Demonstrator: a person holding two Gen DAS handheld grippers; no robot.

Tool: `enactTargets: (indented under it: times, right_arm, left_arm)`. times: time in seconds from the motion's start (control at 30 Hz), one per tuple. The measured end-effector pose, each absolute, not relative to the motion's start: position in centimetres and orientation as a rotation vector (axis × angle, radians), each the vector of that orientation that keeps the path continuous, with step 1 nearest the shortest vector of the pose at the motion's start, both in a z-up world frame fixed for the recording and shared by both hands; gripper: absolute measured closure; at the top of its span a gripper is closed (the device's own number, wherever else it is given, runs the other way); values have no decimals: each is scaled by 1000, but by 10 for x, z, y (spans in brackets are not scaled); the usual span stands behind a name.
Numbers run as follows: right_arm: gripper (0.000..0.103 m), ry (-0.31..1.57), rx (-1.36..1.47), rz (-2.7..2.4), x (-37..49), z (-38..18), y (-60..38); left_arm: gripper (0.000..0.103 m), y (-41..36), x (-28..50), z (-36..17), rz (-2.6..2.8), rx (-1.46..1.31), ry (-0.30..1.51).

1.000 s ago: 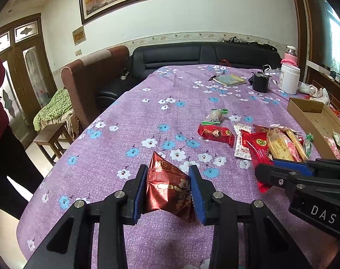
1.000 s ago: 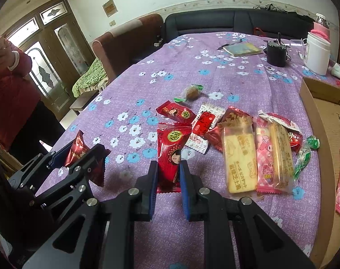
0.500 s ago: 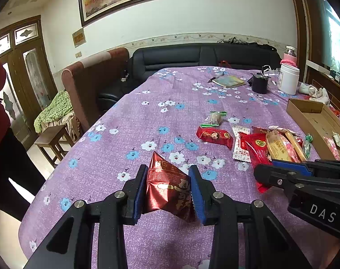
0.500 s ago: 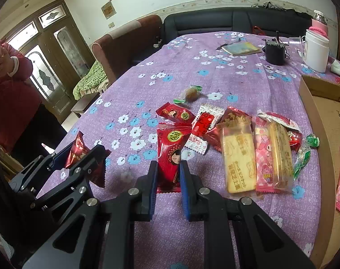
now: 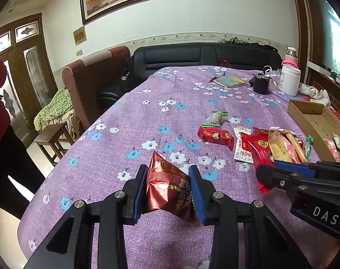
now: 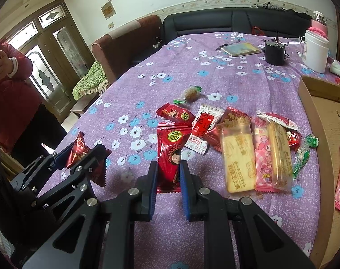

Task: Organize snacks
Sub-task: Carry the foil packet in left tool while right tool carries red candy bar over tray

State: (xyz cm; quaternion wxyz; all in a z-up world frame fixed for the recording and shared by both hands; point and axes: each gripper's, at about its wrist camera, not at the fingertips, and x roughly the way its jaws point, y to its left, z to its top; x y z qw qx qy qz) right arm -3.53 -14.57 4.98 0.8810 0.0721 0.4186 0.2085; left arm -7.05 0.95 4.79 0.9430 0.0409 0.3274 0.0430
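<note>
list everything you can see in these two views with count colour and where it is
dark red foil packet: 1, dark red, between the left jaws
long red packet: 1, red, between the right jaws, near end
small red packet: 1, red, on the cloth beyond the long one
white sachet: 1, white and red, right of the small red packet
biscuit pack: 1, clear, tan biscuit, middle of the pile
pink packs: 2, pink, one in the pile, one in the box
green-twist sweets: 2, one far, one by the box
cardboard box: 1, brown, right edge
tablecloth: 1, purple, flowered
white tub: 1, far right
black cup: 1, beside the tub
left gripper: 1, black, blue pads
right gripper: 1, black, blue pads
</note>
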Motion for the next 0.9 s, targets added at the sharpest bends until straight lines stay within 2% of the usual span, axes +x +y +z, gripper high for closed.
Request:
enactTargets:
  times: [0.3,0.57,0.9]
  right_arm:
    - [85,870,147,416,-36,55,-146]
    - [85,806,29,293,-42,82,-154]
    - [85,706,-73,80,-41,113,-228]
  left_arm:
    - [64,13,-68,51,69,60,670]
    - [64,4,-68,68,42,55,648]
    - [64,-60,-61,93,-85,96,623]
